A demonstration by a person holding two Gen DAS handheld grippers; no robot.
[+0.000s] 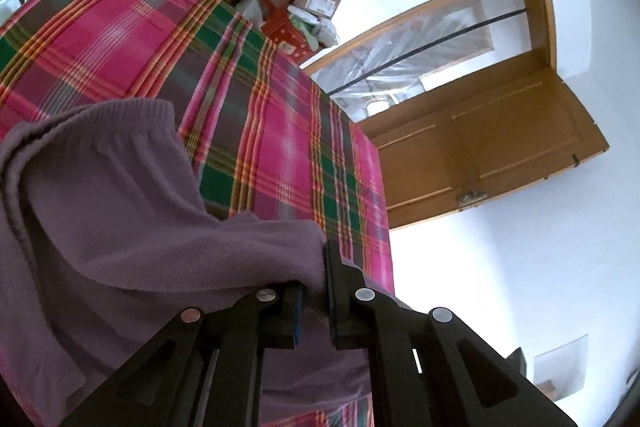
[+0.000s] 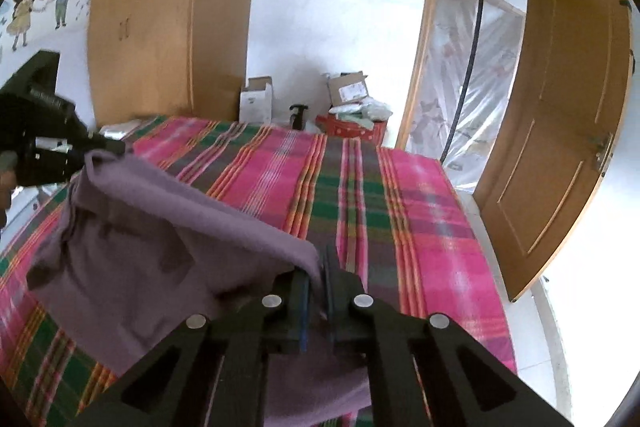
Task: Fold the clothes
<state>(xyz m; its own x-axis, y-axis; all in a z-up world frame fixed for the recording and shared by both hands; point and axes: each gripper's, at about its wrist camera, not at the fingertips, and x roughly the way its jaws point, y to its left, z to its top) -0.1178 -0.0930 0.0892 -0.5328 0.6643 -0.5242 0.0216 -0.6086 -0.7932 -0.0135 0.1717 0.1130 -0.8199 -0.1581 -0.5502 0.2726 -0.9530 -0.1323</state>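
- Left gripper [image 1: 314, 301] is clamped on a corner of the purple garment [image 1: 120, 227]. Right gripper [image 2: 316, 303] is clamped on another corner — both pinches look shallow, right at the hem.
- The garment hangs between the two grippers over the plaid bedspread [image 2: 360, 203], lower part resting on it.
- Risks, my read: fabric slips out of a thin pinch if pulled taut; slack middle bunches and the fold lands crooked.
- Held edge runs from about 10 o'clock to 5 o'clock in the right view; the garment's own long axis can't be told.
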